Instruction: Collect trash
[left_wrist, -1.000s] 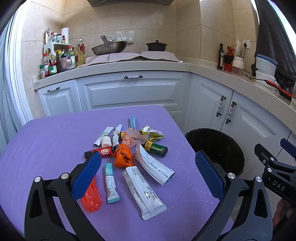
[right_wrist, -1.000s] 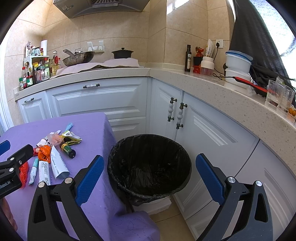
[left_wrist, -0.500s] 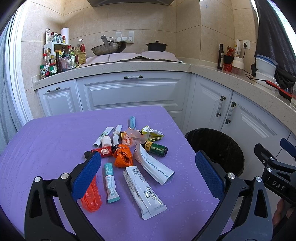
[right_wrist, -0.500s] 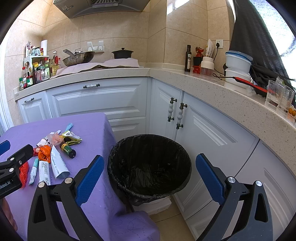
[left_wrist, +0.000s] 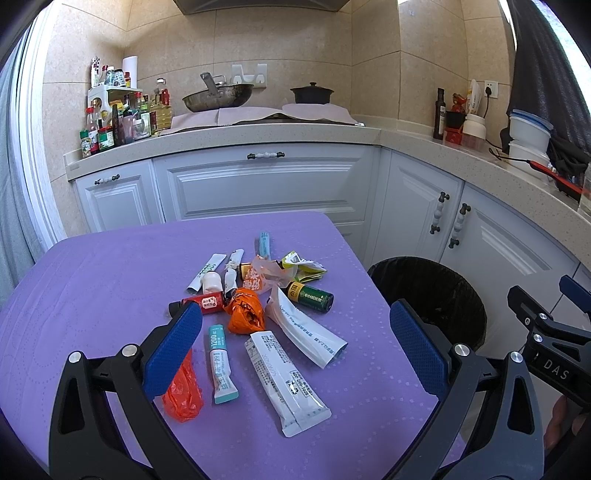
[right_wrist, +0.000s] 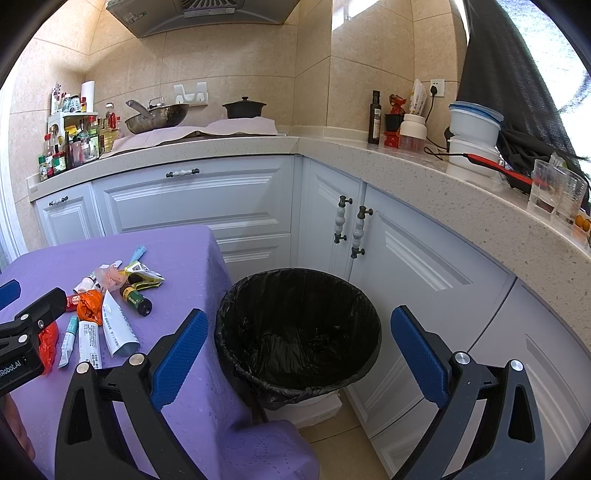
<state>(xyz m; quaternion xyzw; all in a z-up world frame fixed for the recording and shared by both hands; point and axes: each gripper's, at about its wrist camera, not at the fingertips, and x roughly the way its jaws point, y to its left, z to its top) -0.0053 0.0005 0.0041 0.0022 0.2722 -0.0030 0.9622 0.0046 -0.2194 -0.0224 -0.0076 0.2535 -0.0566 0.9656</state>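
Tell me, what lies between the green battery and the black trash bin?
Only bare purple tablecloth, then the table edge, lies between the green battery and the trash bin; the left wrist view shows this.

Scattered wrappers and tubes (left_wrist: 255, 314) on purple table, black-lined bin (right_wrist: 299, 332) beside

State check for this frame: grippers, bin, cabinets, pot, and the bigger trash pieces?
left gripper: open, empty
right gripper: open, empty
trash bin: lined, uncovered
cabinet doors: closed
black pot: lidded
green bottle: lying down
white pouch: lying flat
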